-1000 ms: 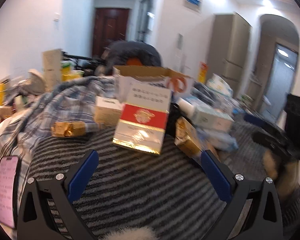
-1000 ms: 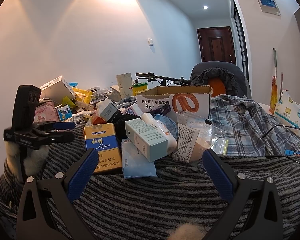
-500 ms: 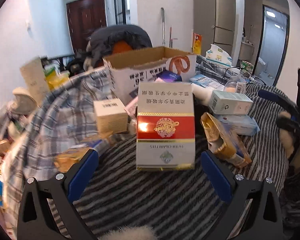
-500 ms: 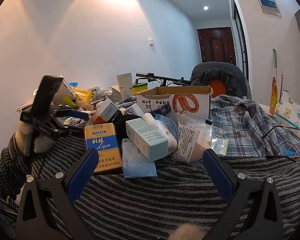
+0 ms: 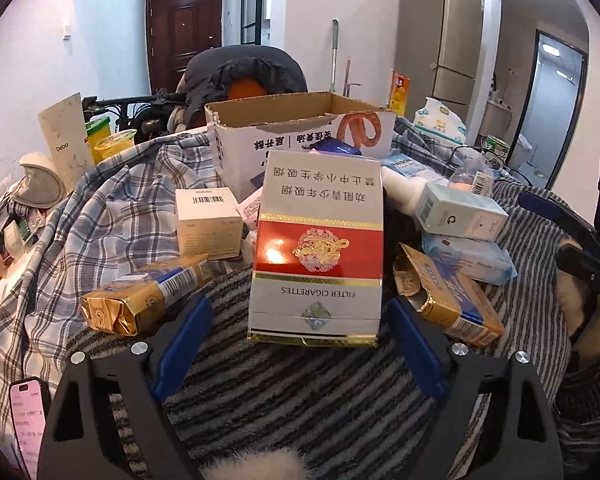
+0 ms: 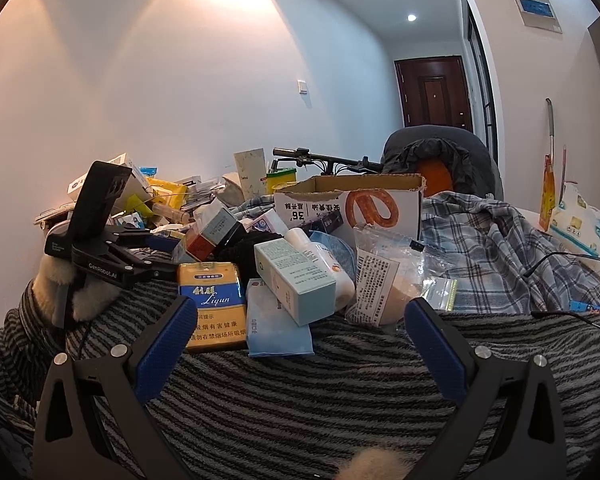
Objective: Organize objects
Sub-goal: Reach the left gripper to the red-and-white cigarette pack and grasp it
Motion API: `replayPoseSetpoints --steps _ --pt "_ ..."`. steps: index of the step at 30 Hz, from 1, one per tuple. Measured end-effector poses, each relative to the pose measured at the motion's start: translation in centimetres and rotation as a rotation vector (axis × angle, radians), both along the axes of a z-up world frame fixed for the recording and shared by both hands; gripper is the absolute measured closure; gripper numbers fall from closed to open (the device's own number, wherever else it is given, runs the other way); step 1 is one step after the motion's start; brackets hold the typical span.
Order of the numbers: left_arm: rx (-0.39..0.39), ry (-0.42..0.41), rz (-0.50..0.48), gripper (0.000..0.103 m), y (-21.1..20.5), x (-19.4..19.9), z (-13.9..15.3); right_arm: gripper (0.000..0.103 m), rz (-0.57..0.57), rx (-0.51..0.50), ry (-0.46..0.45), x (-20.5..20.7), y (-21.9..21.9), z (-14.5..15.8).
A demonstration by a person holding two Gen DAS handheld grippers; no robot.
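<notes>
While the left gripper (image 5: 296, 344) closes its open jaws, the red-and-white cardboard cigarette carton (image 5: 318, 256) stands just ahead between them, untouched; square both pads on its sides before lifting.

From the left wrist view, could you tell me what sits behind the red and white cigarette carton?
Behind the cigarette carton stands an open cardboard box, with a dark blue packet peeking over the carton's top edge. The box's lower front and its contents are hidden.
</notes>
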State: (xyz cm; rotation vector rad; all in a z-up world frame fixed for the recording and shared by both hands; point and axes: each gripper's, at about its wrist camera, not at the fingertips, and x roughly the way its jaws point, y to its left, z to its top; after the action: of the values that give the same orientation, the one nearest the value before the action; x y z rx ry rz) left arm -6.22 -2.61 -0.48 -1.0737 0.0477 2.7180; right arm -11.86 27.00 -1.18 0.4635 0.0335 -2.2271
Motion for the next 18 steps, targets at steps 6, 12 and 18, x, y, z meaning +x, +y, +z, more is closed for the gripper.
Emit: replayPoseSetpoints --steps 6,12,18 --pt "0.002 -0.016 0.014 0.024 -0.2 -0.5 -0.3 0.0 -0.003 -0.004 0.002 0.1 0.1 0.0" --pt "0.042 0.004 0.046 0.044 -1.1 -0.1 -0.3 0.0 -0.002 -0.005 0.003 0.1 0.2 0.0" --pt "0.041 0.062 0.051 0.044 -0.9 1.0 0.4 0.0 -0.003 -0.007 0.006 0.0 0.2 0.0"
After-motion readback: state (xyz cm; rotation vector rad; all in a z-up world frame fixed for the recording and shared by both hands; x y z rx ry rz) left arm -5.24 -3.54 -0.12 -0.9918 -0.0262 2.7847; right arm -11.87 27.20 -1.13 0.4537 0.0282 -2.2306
